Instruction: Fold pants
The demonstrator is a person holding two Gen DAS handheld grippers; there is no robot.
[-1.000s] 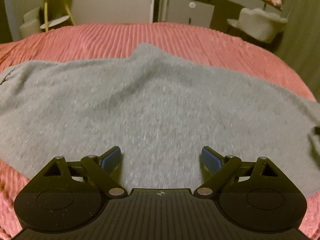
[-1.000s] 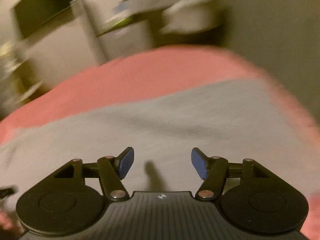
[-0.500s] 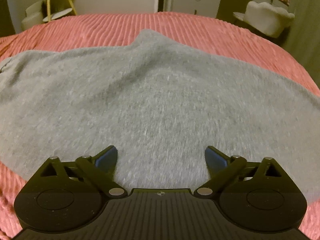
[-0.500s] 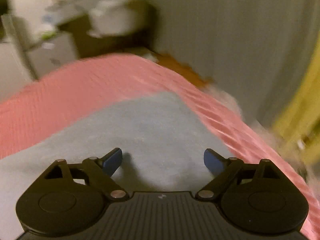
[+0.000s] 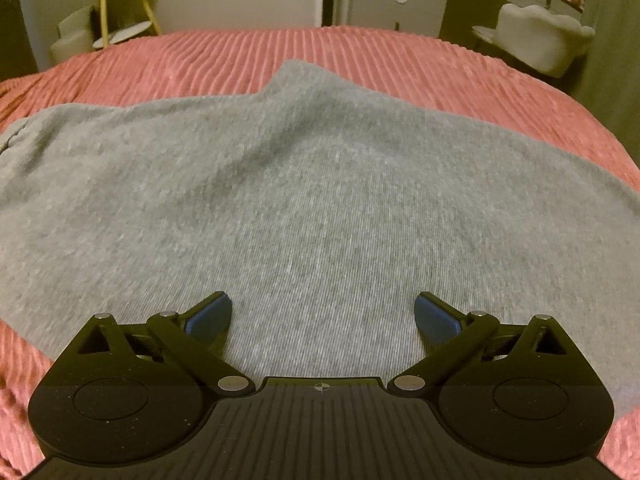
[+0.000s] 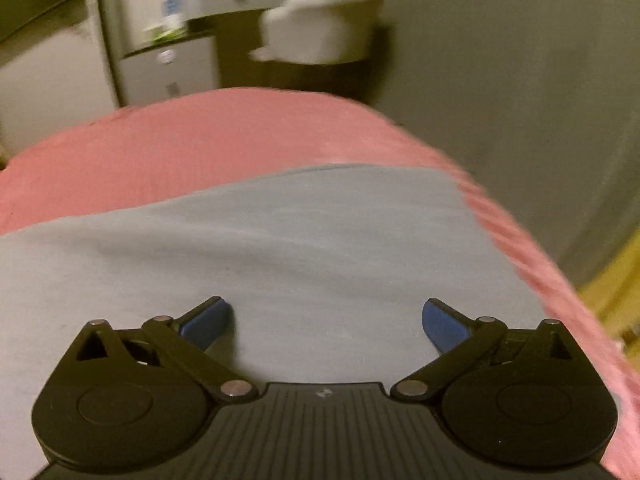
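Grey pants (image 5: pixel 304 184) lie spread flat across a pink ribbed bedspread (image 5: pixel 360 56); a pointed crotch corner sticks out toward the far side. My left gripper (image 5: pixel 323 316) hovers over the near middle of the cloth, open, with nothing between its blue pads. In the right wrist view the same grey pants (image 6: pixel 280 248) end near the bed's right edge. My right gripper (image 6: pixel 327 322) is above that end; its jaws are opening wide, with only flat cloth below them and nothing gripped.
The pink bedspread (image 6: pixel 224 136) drops off at the right into a dark floor. Beyond the bed stand a white cabinet (image 5: pixel 400 8), a pale armchair (image 5: pixel 540 36) and a yellow-legged side table (image 5: pixel 120 4).
The right gripper's jaws have spread much wider and its view swung right toward the bed's edge, then back left. The left gripper opened slightly and stayed in place.
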